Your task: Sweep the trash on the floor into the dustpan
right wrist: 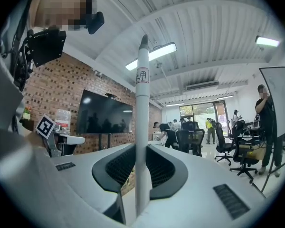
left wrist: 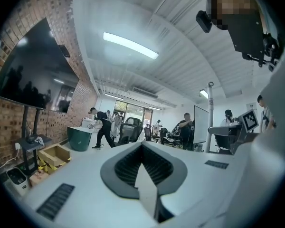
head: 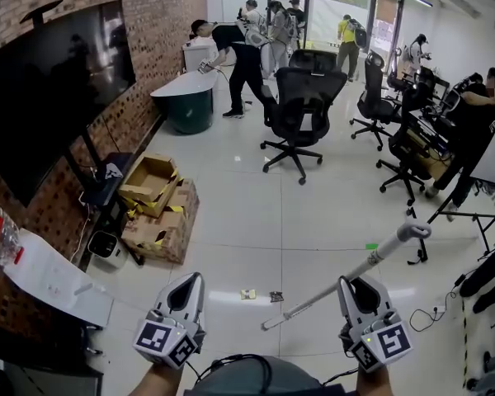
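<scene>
Two small bits of trash lie on the pale tiled floor: a yellowish scrap (head: 247, 294) and a dark scrap (head: 276, 296). They sit between my two grippers, a little ahead of them. My right gripper (head: 352, 280) (right wrist: 141, 148) is shut on a long white pole handle (head: 379, 254) (right wrist: 142, 108). The pole slants from near the floor at lower left up to a thicker grip at upper right. Neither its working end nor a dustpan is visible. My left gripper (head: 191, 277) (left wrist: 142, 145) is held at lower left, jaws together with nothing between them.
Flattened cardboard boxes (head: 158, 206) lie by the brick wall under a large TV (head: 58, 81). A black office chair (head: 301, 106) stands mid-room, with more chairs, desks and people behind and to the right. A white table (head: 54, 283) is at my left; cables (head: 433, 313) lie at right.
</scene>
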